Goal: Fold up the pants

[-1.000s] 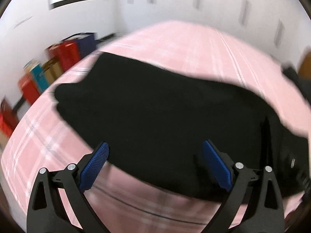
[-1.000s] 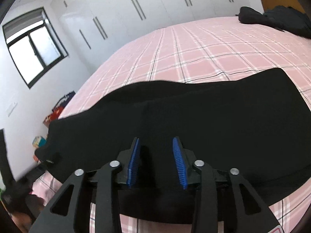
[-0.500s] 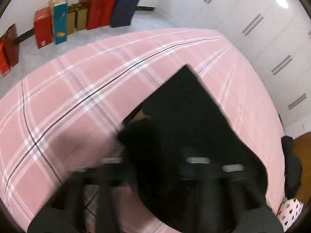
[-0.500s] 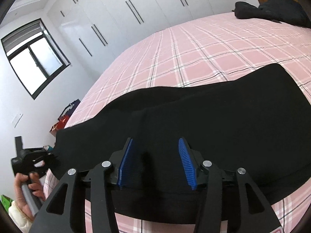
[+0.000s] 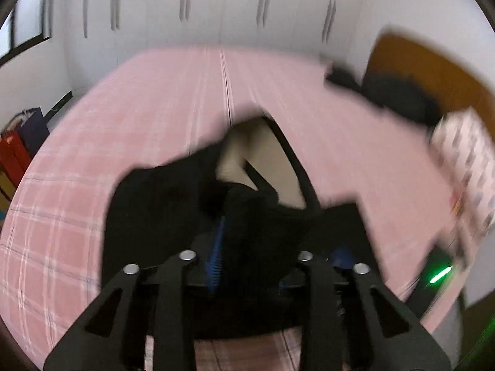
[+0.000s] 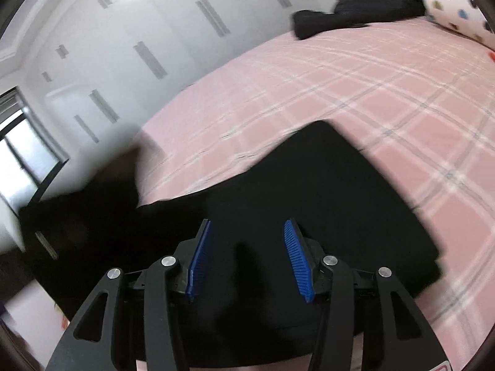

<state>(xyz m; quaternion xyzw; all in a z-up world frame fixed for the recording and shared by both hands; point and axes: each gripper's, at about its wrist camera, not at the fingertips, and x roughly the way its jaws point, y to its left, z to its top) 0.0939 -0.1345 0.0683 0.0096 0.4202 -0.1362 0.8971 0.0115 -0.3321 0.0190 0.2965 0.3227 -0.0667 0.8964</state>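
Black pants [image 6: 340, 191] lie across a pink plaid bed [image 6: 309, 86]. In the left wrist view, my left gripper [image 5: 272, 235] holds a bunched end of the pants [image 5: 161, 204] above the bed, with pale lining showing in the raised fold. Its jaws are opening, and the cloth still fills the gap and covers the right pad. My right gripper [image 6: 247, 222] hovers over the middle of the pants. Its blue pads stand apart, with flat black cloth under them and no visible pinch. The picture is blurred by motion.
A heap of dark clothes [image 6: 355, 6] and a spotted pillow [image 6: 451, 3] lie at the head of the bed by a wooden headboard [image 5: 433, 61]. Coloured bags [image 5: 18, 142] stand on the floor at the left. White wardrobe doors [image 5: 263, 6] line the far wall.
My left gripper went from wide open over the pants to closed on one end, then swung and rose with the cloth. The right gripper shifted and rolled over the pants, with its pads slightly wider apart.
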